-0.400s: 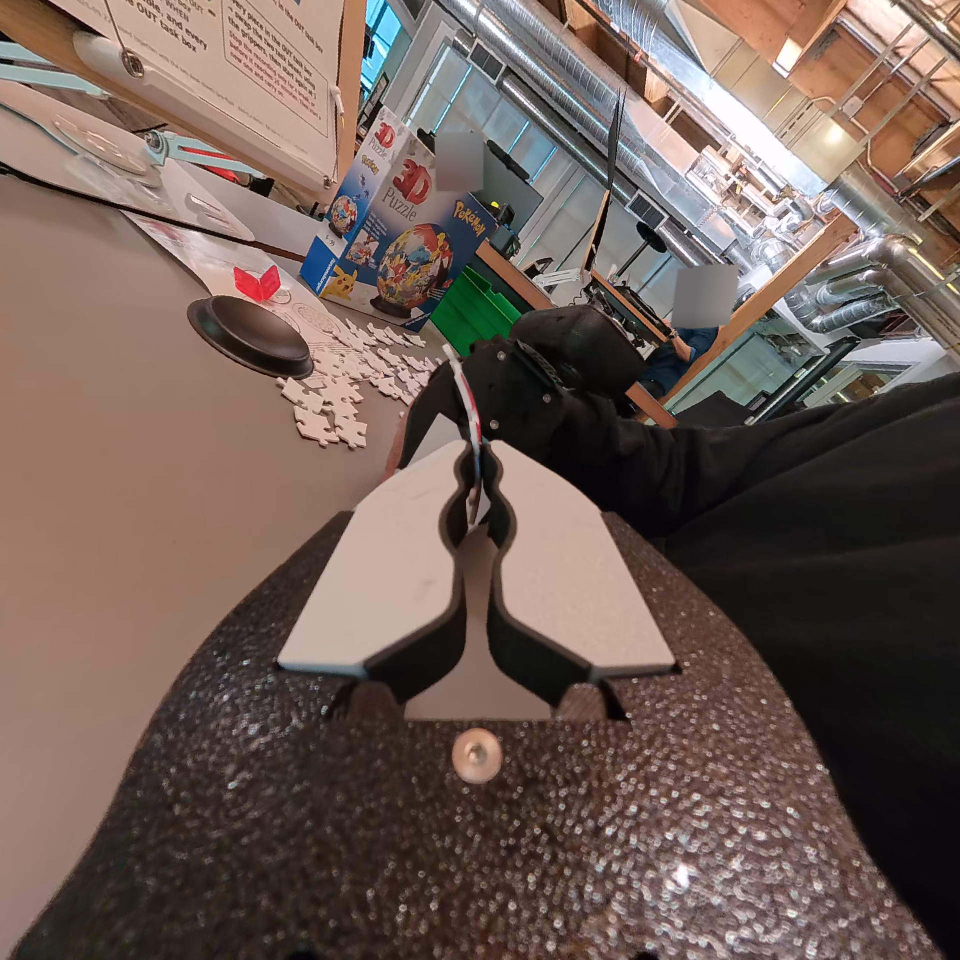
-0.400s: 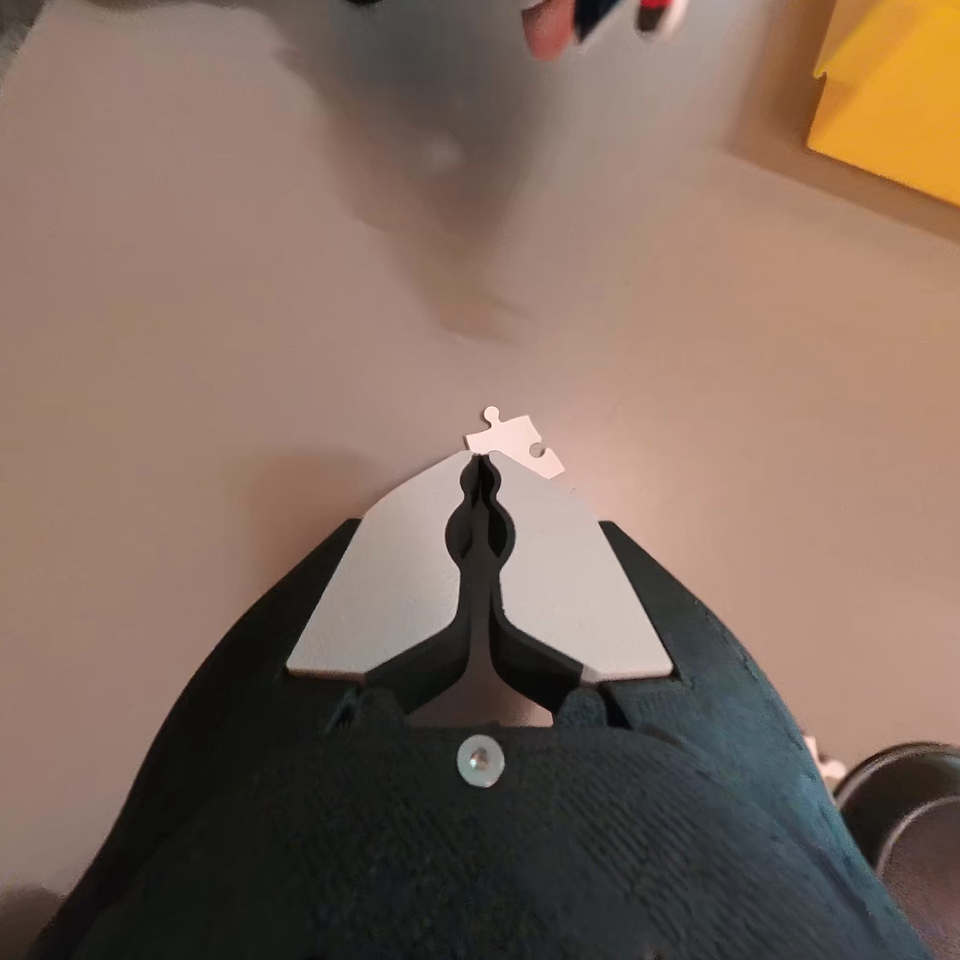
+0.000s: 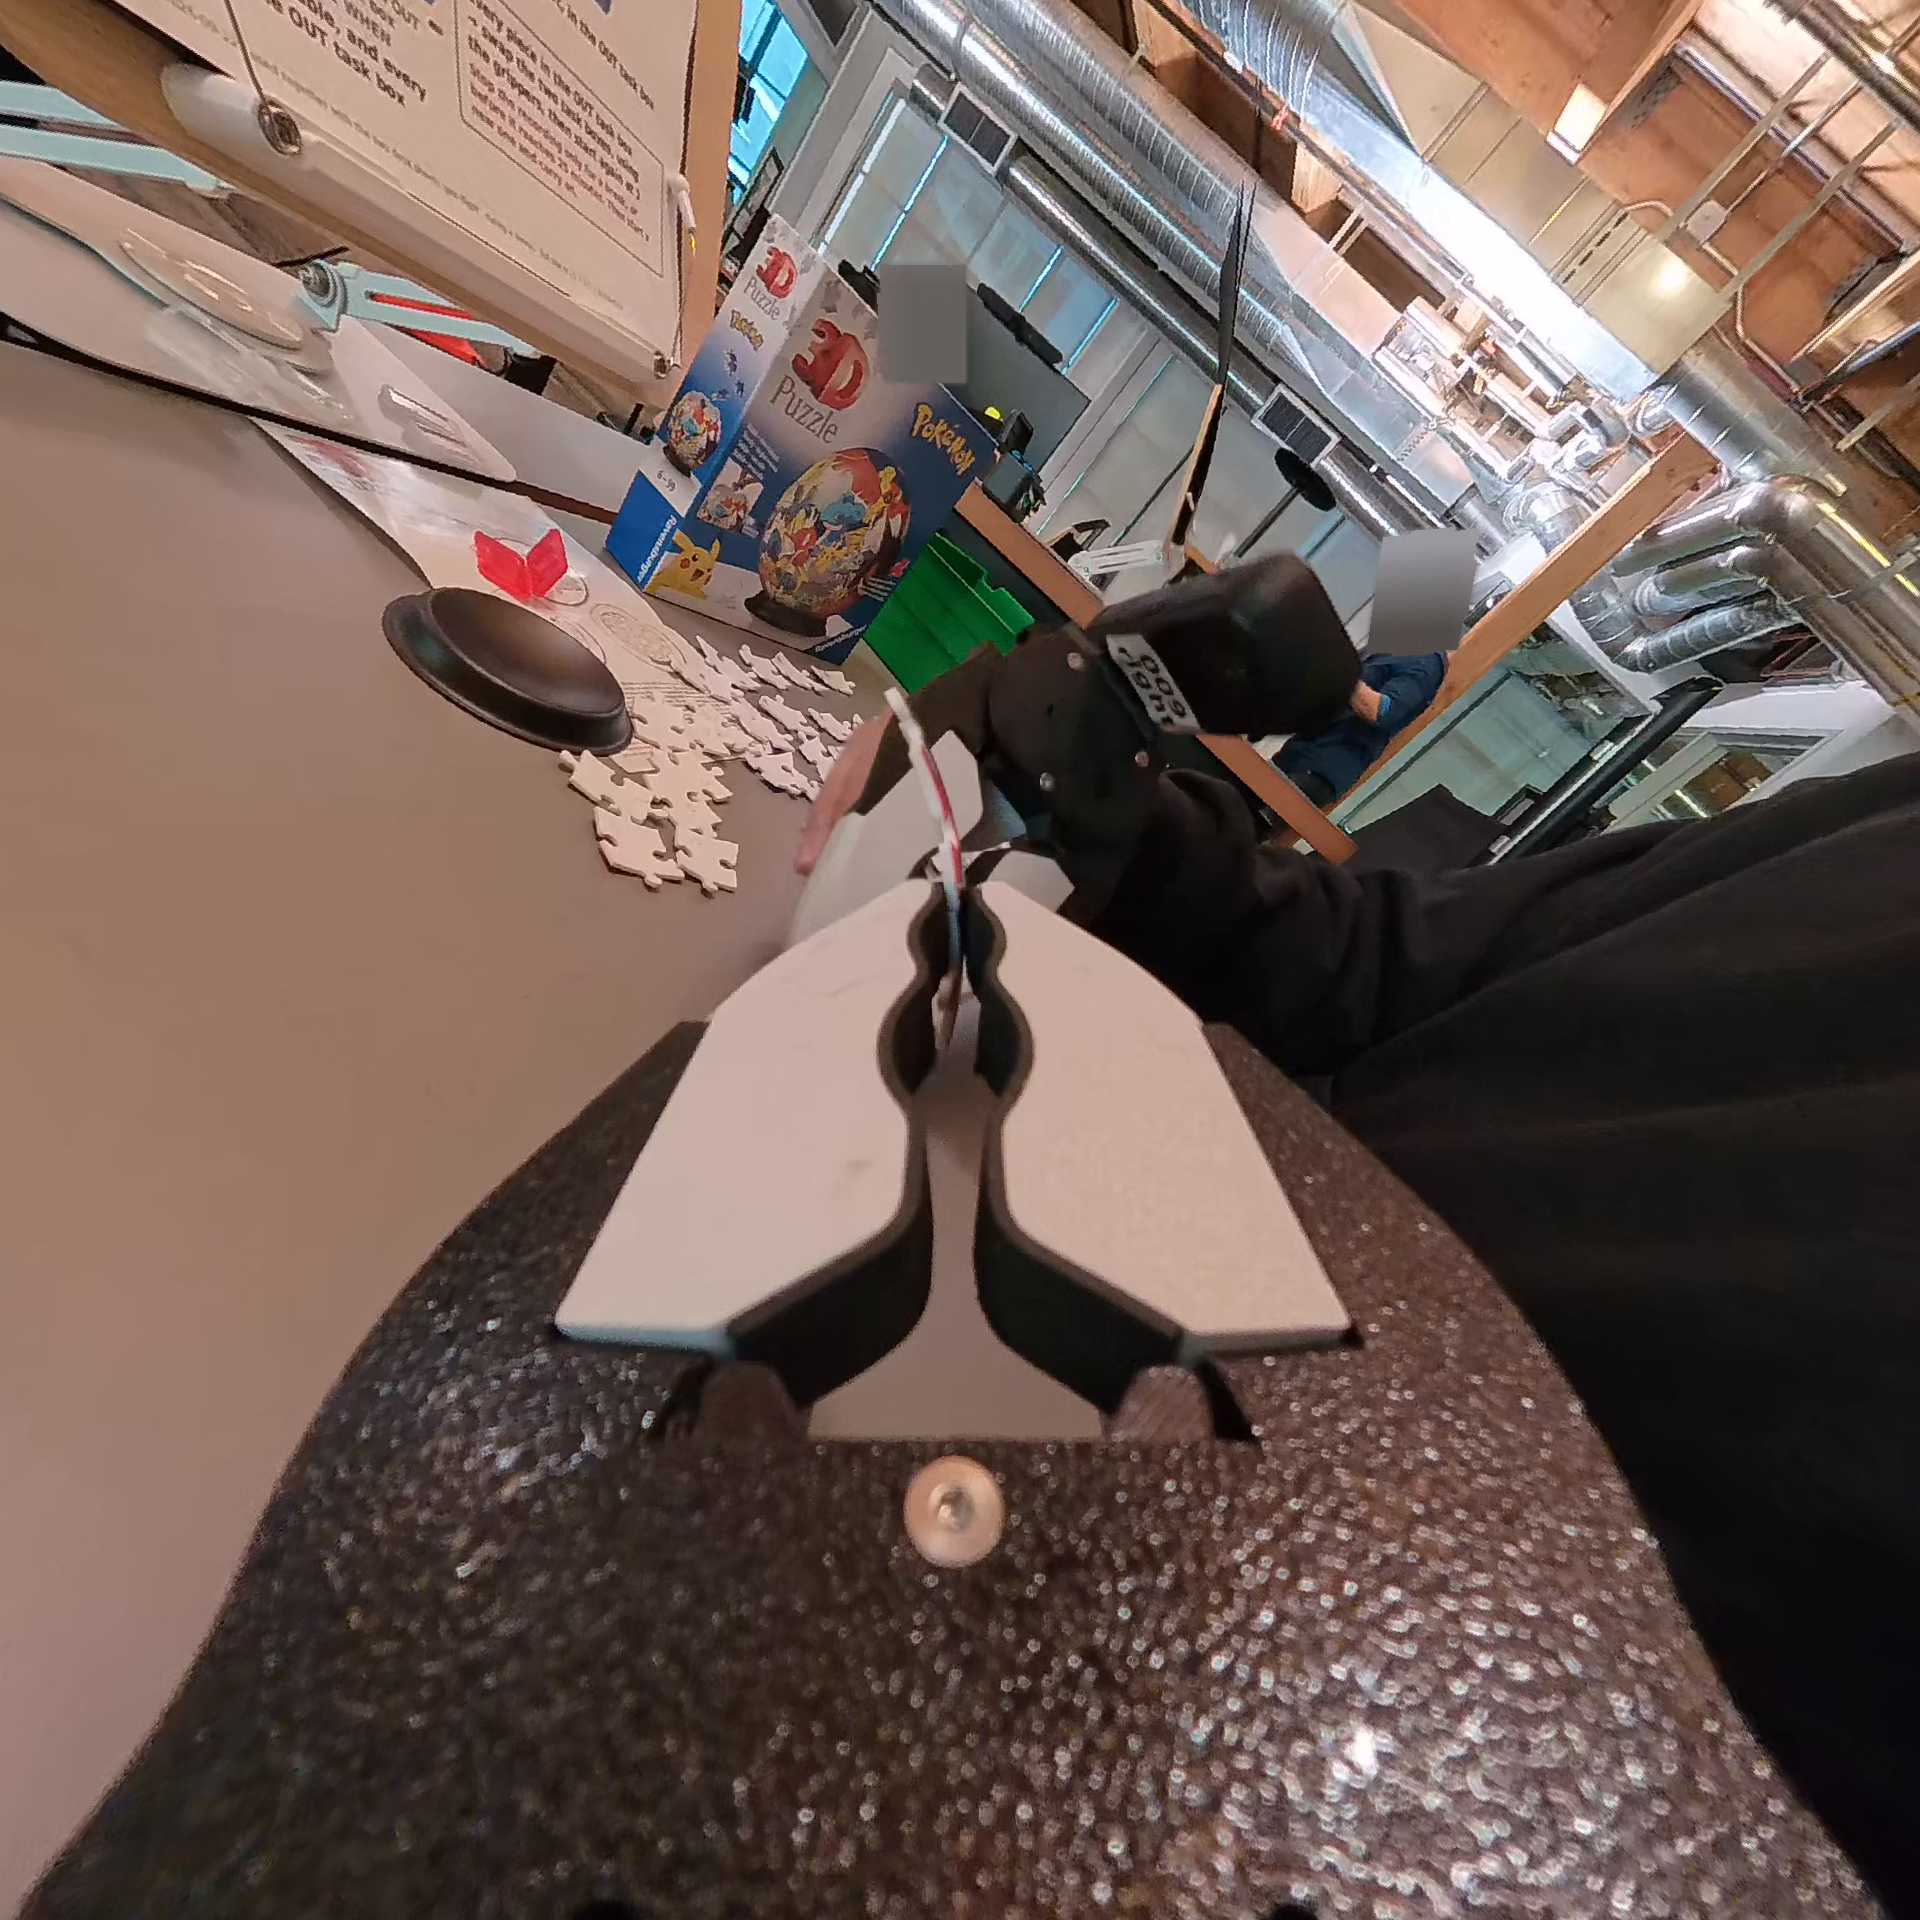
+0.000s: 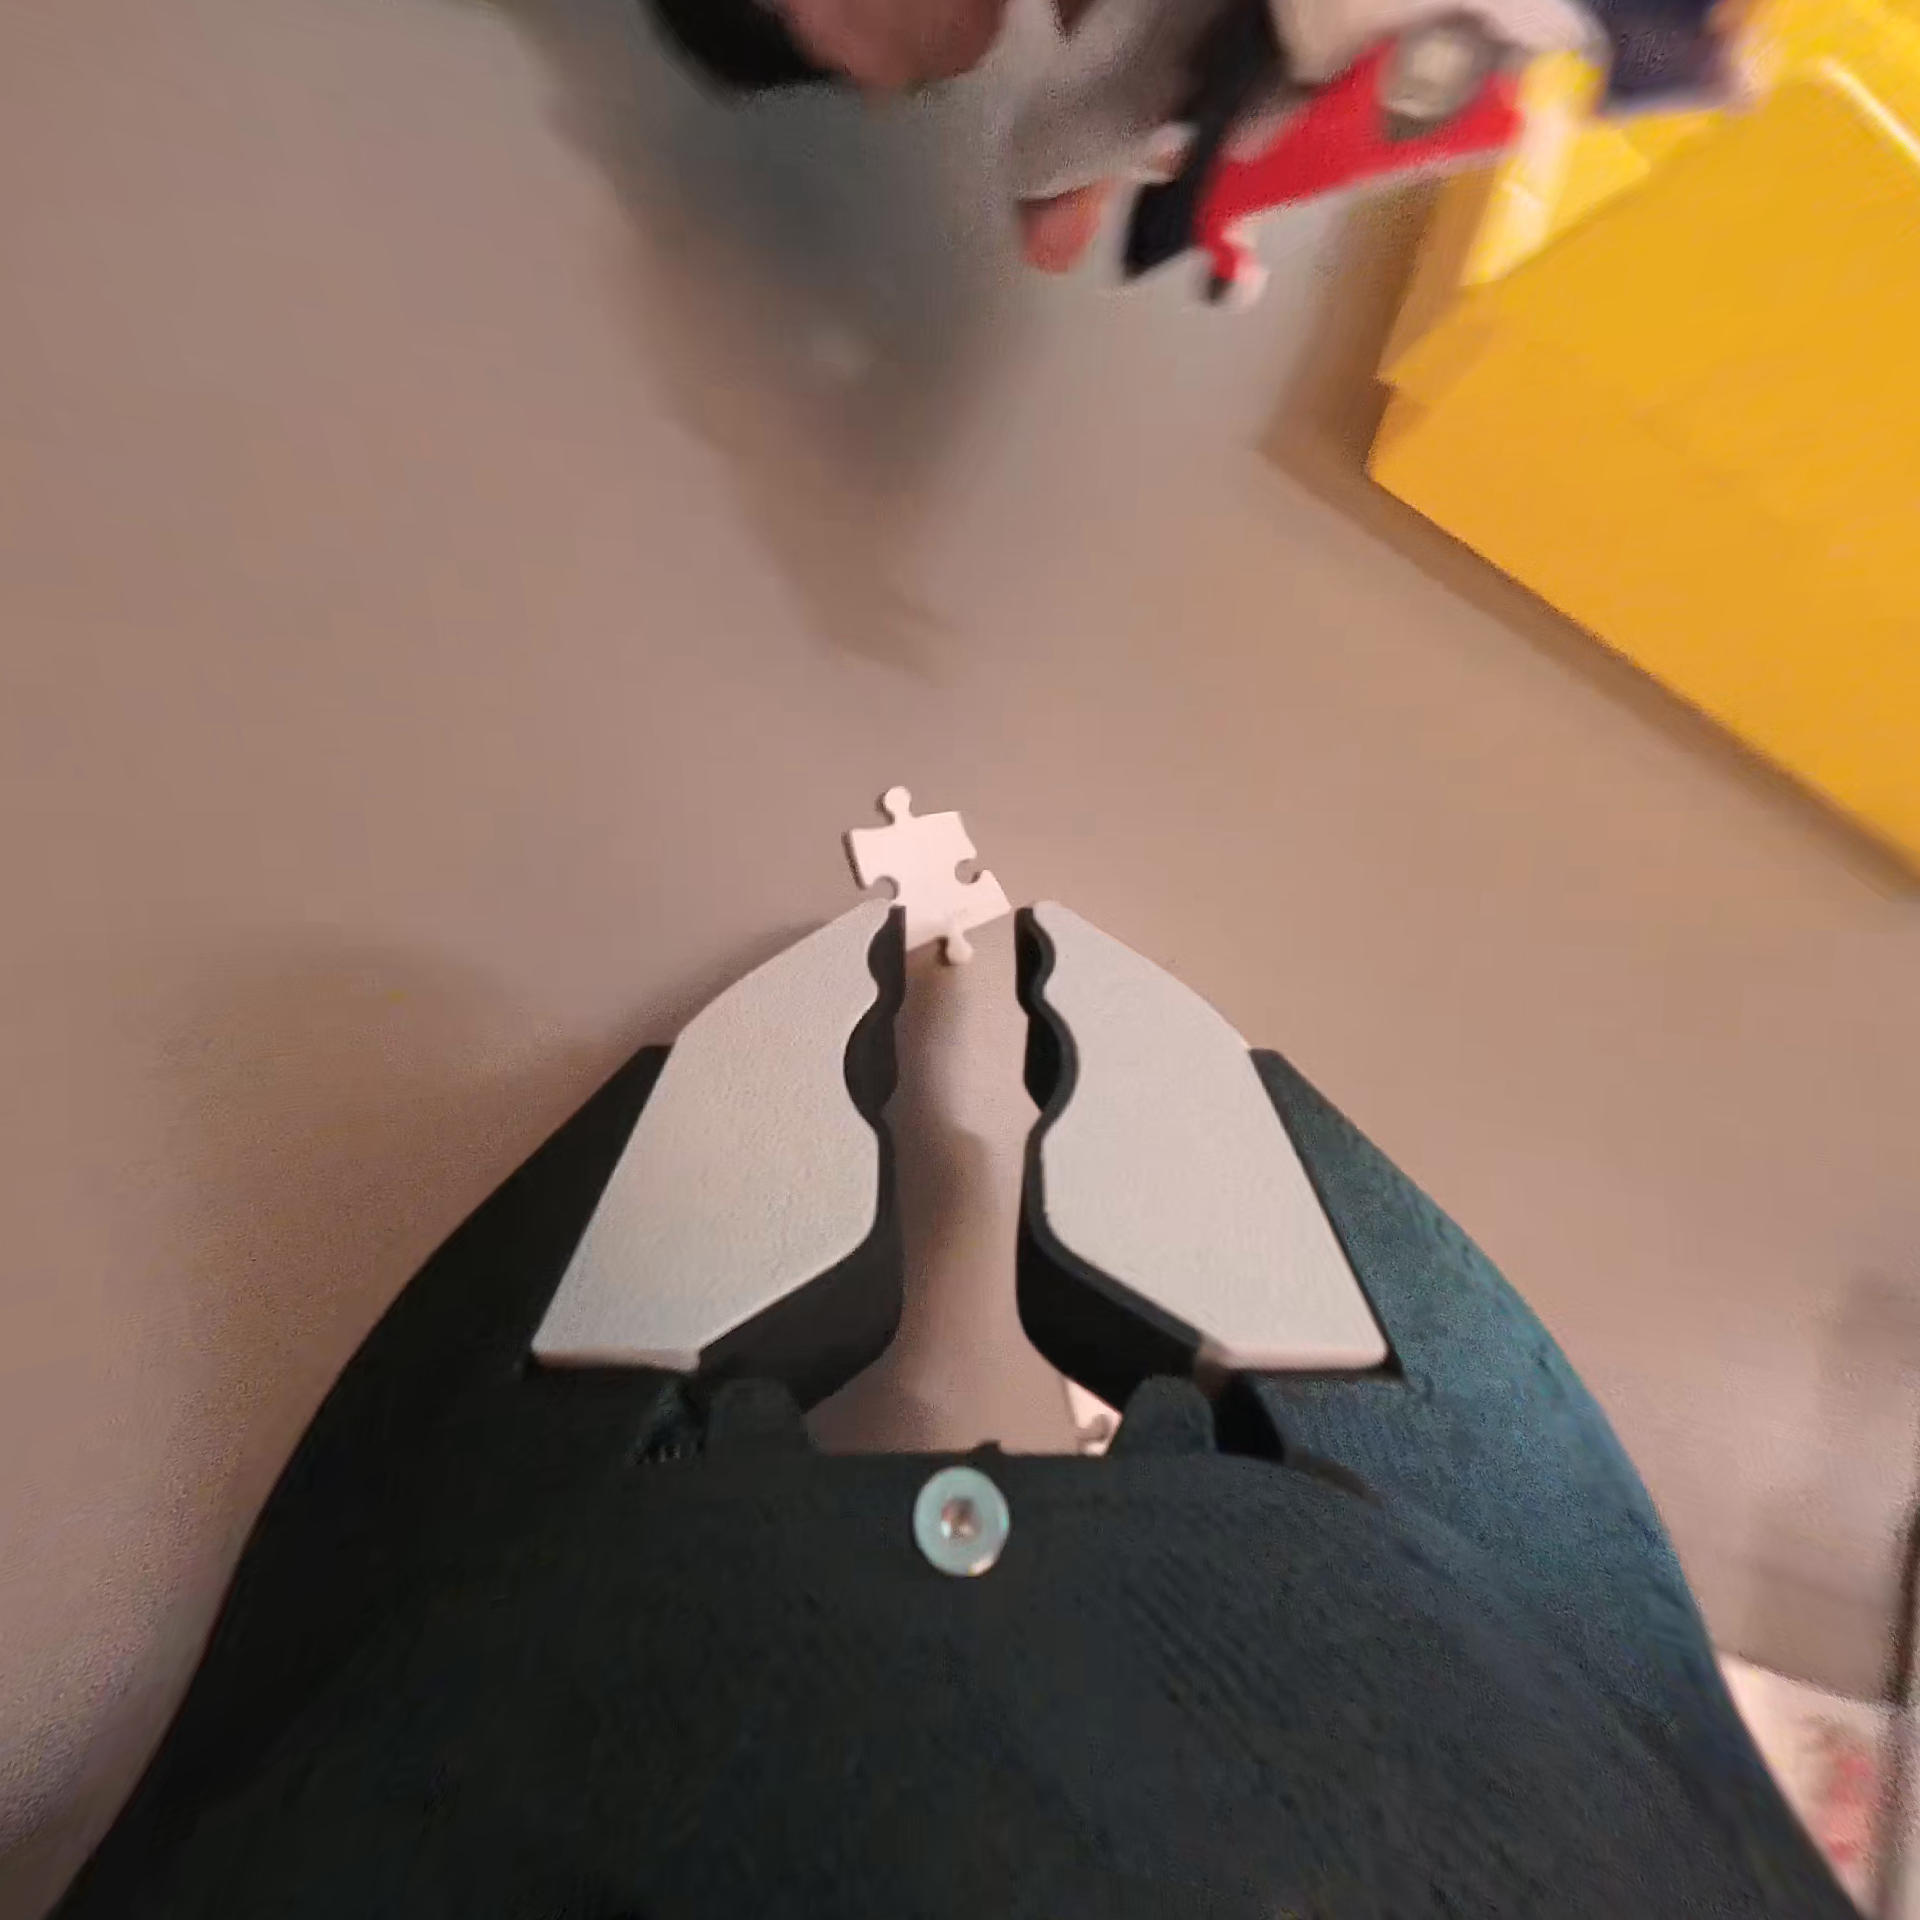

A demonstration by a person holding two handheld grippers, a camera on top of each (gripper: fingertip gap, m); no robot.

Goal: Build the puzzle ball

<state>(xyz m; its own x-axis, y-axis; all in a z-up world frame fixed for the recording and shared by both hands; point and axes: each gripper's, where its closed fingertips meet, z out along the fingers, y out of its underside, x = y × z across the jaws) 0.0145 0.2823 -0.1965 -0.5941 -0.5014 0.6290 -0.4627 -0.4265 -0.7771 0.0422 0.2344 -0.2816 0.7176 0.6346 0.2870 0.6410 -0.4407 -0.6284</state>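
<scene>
My left gripper (image 3: 956, 891) is shut on a curved strip of joined puzzle pieces (image 3: 932, 790), seen edge-on, red, white and blue. It sticks up from between the fingertips. My right gripper (image 4: 956, 907) is open above the table. A single white puzzle piece (image 4: 925, 857) lies on the table just ahead of its fingertips, blank side up. The right gripper (image 3: 1091, 748) also shows in the left wrist view, just beyond the strip. The strip (image 4: 1340, 177) shows blurred at the top of the right wrist view.
A black round stand (image 3: 509, 675) sits on the beige table (image 3: 260, 987), with a heap of loose white pieces (image 3: 717, 748) beside it. The puzzle box (image 3: 800, 488) and a green bin (image 3: 945, 613) stand behind. A yellow box (image 4: 1662, 468) lies at the right. Spacing between my two grippers at the tips: around 11 cm.
My right gripper's jaws have opened and the white piece now lies free ahead of the tips. The left gripper with its strip has come further into the right wrist view.
</scene>
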